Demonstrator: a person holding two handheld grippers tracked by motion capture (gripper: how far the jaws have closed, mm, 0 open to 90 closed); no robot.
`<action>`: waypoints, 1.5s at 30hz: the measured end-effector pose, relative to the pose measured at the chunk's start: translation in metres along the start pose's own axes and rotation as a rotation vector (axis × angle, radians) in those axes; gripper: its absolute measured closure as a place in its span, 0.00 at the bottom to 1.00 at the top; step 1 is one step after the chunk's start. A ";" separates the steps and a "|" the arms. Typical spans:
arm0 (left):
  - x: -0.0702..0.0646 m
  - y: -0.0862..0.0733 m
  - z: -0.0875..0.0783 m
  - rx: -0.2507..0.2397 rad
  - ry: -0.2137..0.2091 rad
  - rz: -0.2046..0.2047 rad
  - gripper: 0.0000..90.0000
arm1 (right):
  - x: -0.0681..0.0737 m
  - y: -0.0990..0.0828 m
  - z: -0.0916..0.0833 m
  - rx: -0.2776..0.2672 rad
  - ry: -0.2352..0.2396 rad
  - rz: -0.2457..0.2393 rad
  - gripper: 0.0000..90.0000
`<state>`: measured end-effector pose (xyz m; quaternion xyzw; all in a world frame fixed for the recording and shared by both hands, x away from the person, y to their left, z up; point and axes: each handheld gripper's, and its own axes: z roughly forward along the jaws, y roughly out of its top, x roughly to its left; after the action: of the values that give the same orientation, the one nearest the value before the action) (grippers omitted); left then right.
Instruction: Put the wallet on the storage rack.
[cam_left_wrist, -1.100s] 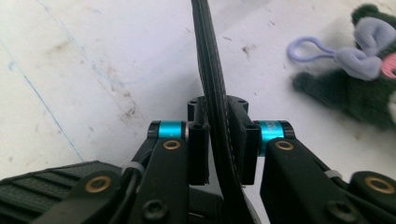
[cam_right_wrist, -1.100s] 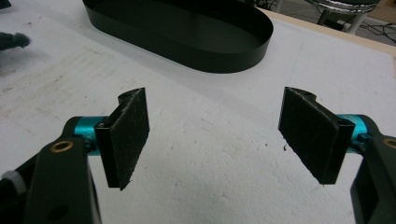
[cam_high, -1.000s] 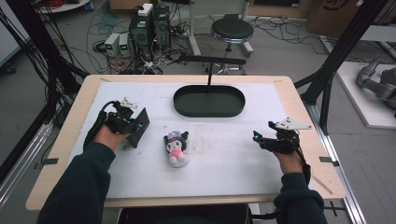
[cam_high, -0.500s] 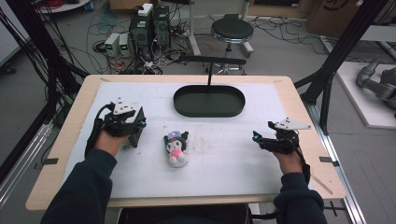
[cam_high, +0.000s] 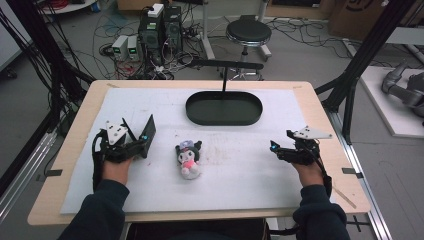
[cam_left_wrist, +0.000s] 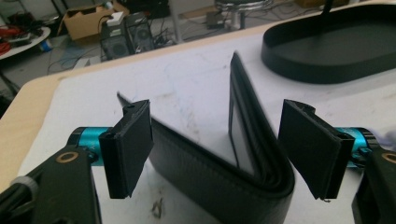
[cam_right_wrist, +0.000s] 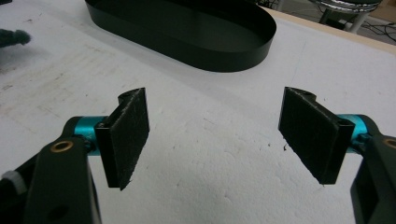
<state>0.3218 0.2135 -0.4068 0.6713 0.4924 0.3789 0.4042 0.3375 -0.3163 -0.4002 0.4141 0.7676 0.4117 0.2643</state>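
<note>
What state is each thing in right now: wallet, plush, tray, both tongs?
wallet: fallen open in a V between the left jaws, pads off it
left tongs: open, jaws have just been opening
right tongs: open, nothing between the jaws
plush toy: lying on the white mat, untouched
black tray: empty

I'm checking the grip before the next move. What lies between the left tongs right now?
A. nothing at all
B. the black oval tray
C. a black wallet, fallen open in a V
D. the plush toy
C: in the left gripper view the black wallet sits between the left tongs, whose jaws have just been opening and stand clear of its sides.
</note>
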 end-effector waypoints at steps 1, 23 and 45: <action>0.001 -0.003 0.003 0.014 -0.003 -0.014 0.29 | 0.000 0.000 0.000 -0.001 0.000 0.003 0.28; 0.023 0.036 0.017 -0.054 -0.241 -0.042 0.84 | -0.003 -0.001 -0.001 -0.006 0.003 0.018 0.28; -0.017 0.125 0.098 -0.080 -0.389 0.118 0.84 | -0.011 -0.004 -0.006 -0.035 0.004 0.060 0.28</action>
<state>0.4505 0.1566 -0.3321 0.7430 0.3494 0.2843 0.4951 0.3371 -0.3290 -0.3997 0.4317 0.7480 0.4334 0.2575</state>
